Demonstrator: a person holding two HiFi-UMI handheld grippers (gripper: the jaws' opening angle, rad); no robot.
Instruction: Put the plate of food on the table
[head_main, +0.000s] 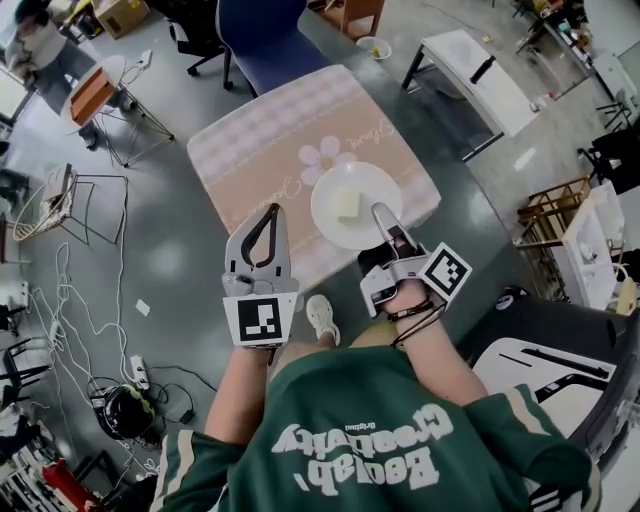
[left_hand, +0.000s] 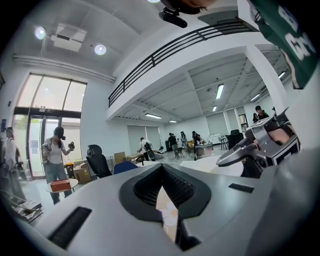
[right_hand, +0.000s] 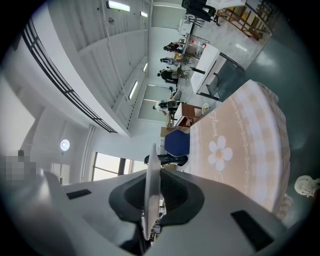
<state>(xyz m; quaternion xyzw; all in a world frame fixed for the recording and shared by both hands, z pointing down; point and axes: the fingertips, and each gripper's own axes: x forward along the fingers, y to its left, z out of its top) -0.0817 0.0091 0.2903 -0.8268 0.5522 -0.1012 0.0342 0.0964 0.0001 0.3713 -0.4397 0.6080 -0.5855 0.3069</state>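
Cloth-covered worktop (head_main: 270, 140) in an open workshop: plate of food (head_main: 330, 215) over its near part, rim clamped in the right tongs (head_main: 380, 212); left tongs (head_main: 274, 212) closed, empty. Lowering and release seem left

plate (head_main: 378, 192): smooth glossy white | tablecloth (head_main: 270, 140): matt printed cloth | floor (head_main: 180, 250): polished

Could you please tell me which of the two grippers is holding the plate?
The right gripper: its jaws clamp the white plate by its rim. The left gripper, beside the plate, holds nothing.
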